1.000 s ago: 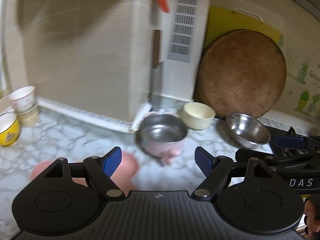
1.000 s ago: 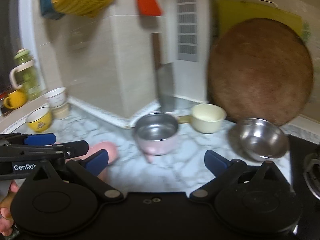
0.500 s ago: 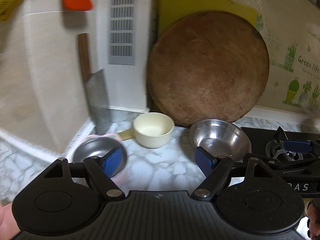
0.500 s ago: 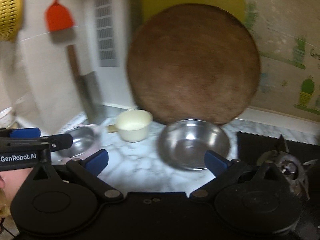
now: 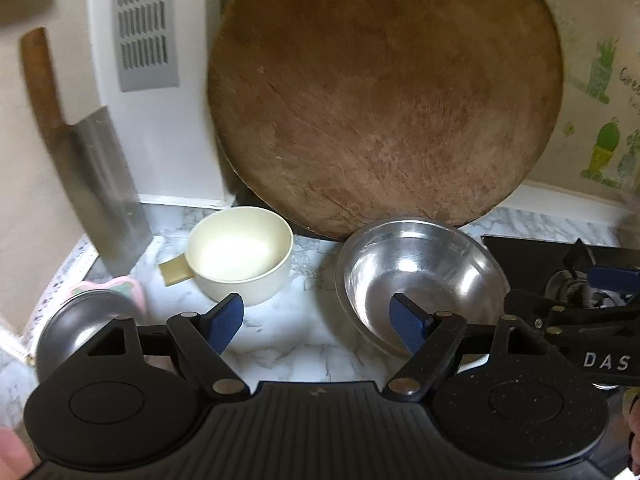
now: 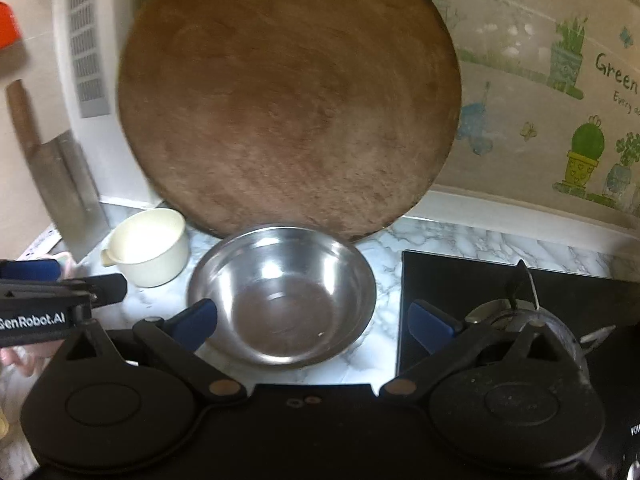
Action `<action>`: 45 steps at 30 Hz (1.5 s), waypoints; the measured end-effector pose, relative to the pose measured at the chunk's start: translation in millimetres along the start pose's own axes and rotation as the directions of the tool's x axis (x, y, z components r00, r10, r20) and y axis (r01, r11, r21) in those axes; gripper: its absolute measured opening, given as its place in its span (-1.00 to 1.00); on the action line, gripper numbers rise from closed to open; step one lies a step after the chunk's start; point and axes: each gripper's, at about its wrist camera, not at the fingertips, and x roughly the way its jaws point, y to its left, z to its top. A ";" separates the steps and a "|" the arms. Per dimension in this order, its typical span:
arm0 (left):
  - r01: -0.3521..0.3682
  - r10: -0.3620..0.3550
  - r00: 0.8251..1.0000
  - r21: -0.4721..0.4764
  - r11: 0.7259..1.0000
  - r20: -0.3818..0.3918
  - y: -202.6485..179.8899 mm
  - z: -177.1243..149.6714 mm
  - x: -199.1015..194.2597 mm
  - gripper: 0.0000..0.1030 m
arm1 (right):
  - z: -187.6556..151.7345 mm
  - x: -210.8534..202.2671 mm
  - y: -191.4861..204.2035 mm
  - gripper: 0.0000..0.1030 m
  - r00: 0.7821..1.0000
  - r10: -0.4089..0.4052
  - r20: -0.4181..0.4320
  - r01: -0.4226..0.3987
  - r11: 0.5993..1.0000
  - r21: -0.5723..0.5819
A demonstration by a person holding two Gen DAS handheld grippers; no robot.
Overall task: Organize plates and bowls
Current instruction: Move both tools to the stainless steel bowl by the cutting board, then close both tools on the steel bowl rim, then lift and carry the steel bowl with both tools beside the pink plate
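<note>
A steel bowl [image 6: 282, 294] was seen standing upright on the marble counter [image 6: 384, 356], just in front of a large round wooden board [image 6: 288, 96] that leaned against the wall. The right gripper [image 6: 312, 326] was held over the bowl with its fingers [image 6: 194, 324] released and spread to either side of it, nothing being pressed between them. To the bowl's right, close by, lay the black stove [image 6: 520, 280] with its burner partly hidden behind the right finger. To its left a cream cup [image 6: 146, 246] with a short handle stood near, apart from the bowl.

From the left wrist view, the left gripper [image 5: 318, 322] was likewise found released, its fingers [image 5: 224, 322] wide and empty; bare counter [image 5: 304, 344] showed between them, with the cream cup [image 5: 240, 254] behind the left finger and the steel bowl [image 5: 416, 280] behind the right one. A second steel bowl with a pink rim [image 5: 86, 316] stood at the lower left, partly covered by the gripper's body. A cleaver [image 5: 92, 184] was propped against the wall beyond it, beside a white panel with a grey vent [image 5: 146, 24]. The board [image 5: 384, 96] filled most of the background. The right gripper's arm [image 5: 580, 316] crossed the right edge above the stove. Whether the bowl touched the board could not be told.
</note>
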 end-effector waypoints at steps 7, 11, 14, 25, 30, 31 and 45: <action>-0.017 0.016 0.998 -0.006 1.000 -0.066 -9.1 11.5 47.5 0.56 | 19.2 43.5 -18.0 0.94 0.998 0.003 -0.060 -0.003 1.000 0.011; -0.010 0.011 0.995 0.008 1.000 -0.095 -15.9 14.0 70.4 0.56 | 25.6 69.3 -27.9 0.91 0.994 0.003 -0.107 0.000 0.999 0.032; 0.001 -0.001 0.992 0.000 1.000 -0.123 -20.3 13.8 86.3 0.55 | 28.0 87.4 -32.7 0.83 0.990 0.006 -0.139 0.000 0.999 0.047; 0.003 -0.012 0.979 -0.042 0.999 -0.203 -18.3 9.2 123.9 0.06 | 21.0 129.6 -45.7 0.09 0.973 0.028 -0.228 -0.011 0.997 0.074; 0.008 -0.016 0.977 -0.034 0.999 -0.213 -18.1 6.1 129.4 -0.43 | 17.0 136.1 -48.0 -0.32 0.968 0.041 -0.246 -0.019 0.995 0.093; 0.010 -0.017 0.977 -0.034 0.999 -0.213 -18.0 5.8 129.7 -0.45 | 16.5 137.2 -48.3 -0.36 0.968 0.039 -0.247 -0.015 0.995 0.096; 0.015 -0.016 0.978 -0.008 1.000 -0.207 -14.2 -5.0 114.4 -0.67 | 7.2 123.2 -42.6 -0.69 0.972 0.039 -0.233 -0.020 0.996 0.082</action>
